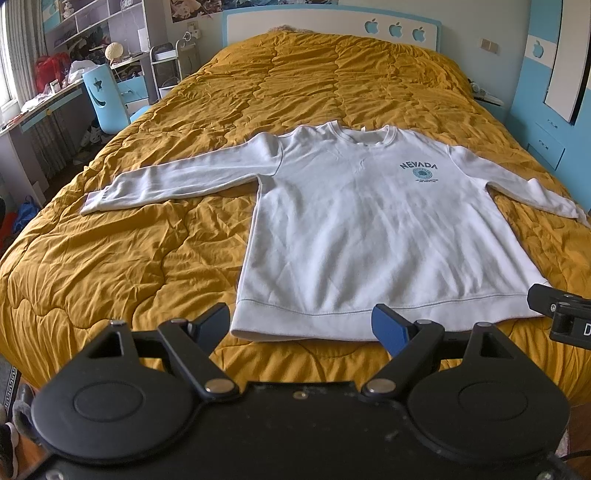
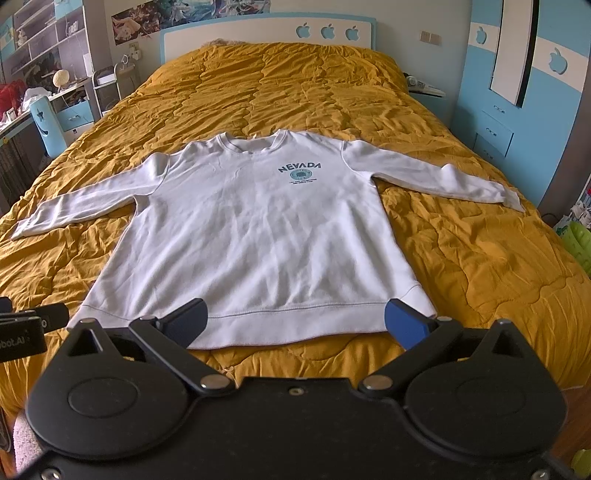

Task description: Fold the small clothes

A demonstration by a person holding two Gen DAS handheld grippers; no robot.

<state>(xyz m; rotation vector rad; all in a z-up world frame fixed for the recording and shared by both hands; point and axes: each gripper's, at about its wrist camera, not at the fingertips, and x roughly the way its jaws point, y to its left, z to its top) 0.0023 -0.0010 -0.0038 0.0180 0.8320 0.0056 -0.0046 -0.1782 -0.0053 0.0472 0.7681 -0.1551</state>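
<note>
1. A blue chair stands off the bed's left edge, by a cluttered desk.
2. The left gripper hovers at the near edge of the bed, fingers spread wide apart and holding nothing, its tips framing the sweatshirt's left hem corner.
3. A white sweatshirt with a "NEVADA" print lies flat, front up, on the mustard quilt, hem toward the near edge, collar toward the headboard, both sleeves stretched out toward the bed's side edges.
4. The right gripper also hangs over the near edge, fingers wide apart and empty, framing the hem's right part.
5. A blue-and-white wardrobe stands beyond the right edge.
</note>
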